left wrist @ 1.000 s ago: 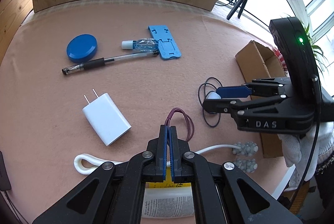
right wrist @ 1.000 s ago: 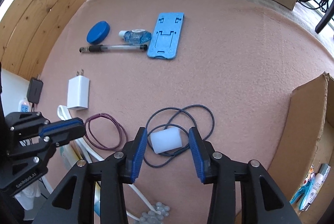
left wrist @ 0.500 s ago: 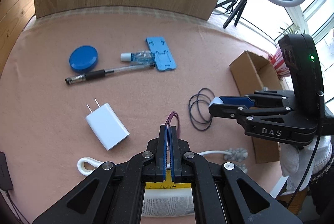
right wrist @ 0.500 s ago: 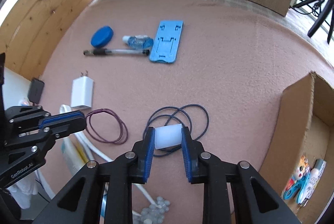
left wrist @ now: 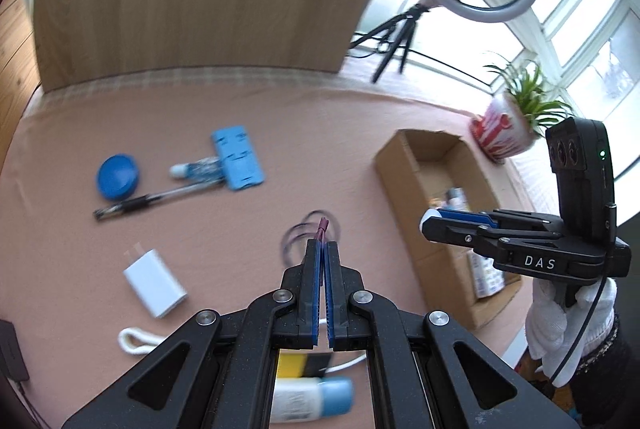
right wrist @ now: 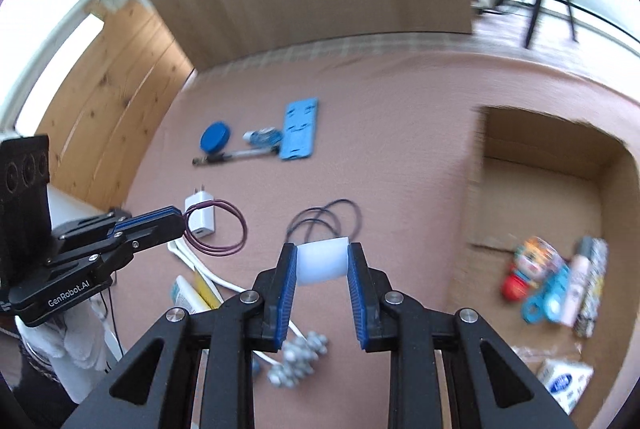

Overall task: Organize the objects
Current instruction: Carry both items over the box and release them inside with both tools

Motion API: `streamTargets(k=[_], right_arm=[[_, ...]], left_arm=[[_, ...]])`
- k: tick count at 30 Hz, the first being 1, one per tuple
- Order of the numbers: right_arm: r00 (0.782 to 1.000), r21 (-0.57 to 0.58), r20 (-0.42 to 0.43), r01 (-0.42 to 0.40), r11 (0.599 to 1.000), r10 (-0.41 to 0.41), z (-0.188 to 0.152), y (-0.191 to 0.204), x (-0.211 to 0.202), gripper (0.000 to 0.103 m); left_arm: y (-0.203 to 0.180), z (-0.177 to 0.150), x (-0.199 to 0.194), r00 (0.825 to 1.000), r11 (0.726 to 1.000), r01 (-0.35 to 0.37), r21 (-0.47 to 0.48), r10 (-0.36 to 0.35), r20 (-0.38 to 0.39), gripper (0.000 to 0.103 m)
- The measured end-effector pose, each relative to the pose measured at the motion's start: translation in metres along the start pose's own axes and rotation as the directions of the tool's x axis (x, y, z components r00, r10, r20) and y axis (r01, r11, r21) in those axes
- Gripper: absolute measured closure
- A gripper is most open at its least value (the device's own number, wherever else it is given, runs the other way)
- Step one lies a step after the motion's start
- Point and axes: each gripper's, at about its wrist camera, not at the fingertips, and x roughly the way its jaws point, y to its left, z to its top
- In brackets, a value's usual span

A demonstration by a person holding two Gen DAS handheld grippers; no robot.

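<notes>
My left gripper (left wrist: pixel 322 244) is shut on a purple hair tie (right wrist: pixel 224 229), which hangs from its tip above the pink cloth; the tie's end pokes out in the left wrist view (left wrist: pixel 321 227). My right gripper (right wrist: pixel 322 255) is shut on a white translucent cylinder (right wrist: pixel 322 263) and holds it above the table, left of the cardboard box (right wrist: pixel 536 189). The right gripper also shows in the left wrist view (left wrist: pixel 430 219), over the box (left wrist: pixel 404 169). A dark hair tie (right wrist: pixel 328 221) lies on the cloth below.
On the cloth lie a white charger (left wrist: pixel 154 283), a blue round lid (left wrist: pixel 118 176), a pen (left wrist: pixel 152 201), a small bottle (left wrist: pixel 196 167) and a blue phone stand (left wrist: pixel 239 163). The box holds several items (right wrist: pixel 560 277). A white cord (right wrist: pixel 212 277), a tube (left wrist: pixel 308 399) and a grey beaded thing (right wrist: pixel 298 361) lie near.
Both grippers have lifted away from the table. The right one closed on the white cylinder and raised it towards the box. The left one raised the purple hair tie.
</notes>
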Motion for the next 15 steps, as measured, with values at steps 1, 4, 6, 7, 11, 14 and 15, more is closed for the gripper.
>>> streamTargets(k=[1, 4, 6, 7, 11, 14, 15], right_arm=[[1.0, 0.013, 0.01, 0.002, 1.0, -0.002, -0.002, -0.004, -0.005, 0.08], [0.999, 0.05, 0.043, 0.024, 0.998, -0.026, -0.009, -0.022, -0.026, 0.08], [0.996, 0.071, 0.067, 0.052, 0.996, -0.056, -0.013, -0.039, -0.044, 0.08], [0.994, 0.083, 0.077, 0.067, 0.994, -0.074, -0.016, -0.045, -0.049, 0.08], [0.989, 0.146, 0.099, 0.097, 0.984, -0.112, -0.03, -0.077, -0.071, 0.08], [0.983, 0.181, 0.098, 0.133, 0.974, -0.153, -0.041, -0.098, -0.078, 0.08], [0.983, 0.189, 0.095, 0.134, 0.973, -0.155, -0.043, -0.103, -0.08, 0.08]], left_arm=[[-0.008, 0.003, 0.001, 1.0, 1.0, 0.011, 0.009, -0.011, 0.003, 0.102], [-0.035, 0.009, 0.005, 0.999, 0.998, 0.042, 0.04, -0.043, 0.007, 0.102], [-0.055, 0.014, 0.01, 0.998, 0.996, 0.063, 0.065, -0.063, 0.006, 0.102], [-0.065, 0.016, 0.013, 0.997, 0.994, 0.073, 0.077, -0.073, 0.004, 0.102], [-0.102, 0.021, 0.029, 0.994, 0.987, 0.112, 0.114, -0.111, -0.013, 0.102], [-0.127, 0.024, 0.05, 0.99, 0.981, 0.137, 0.134, -0.133, -0.04, 0.102], [-0.133, 0.025, 0.056, 0.989, 0.98, 0.144, 0.137, -0.139, -0.05, 0.102]])
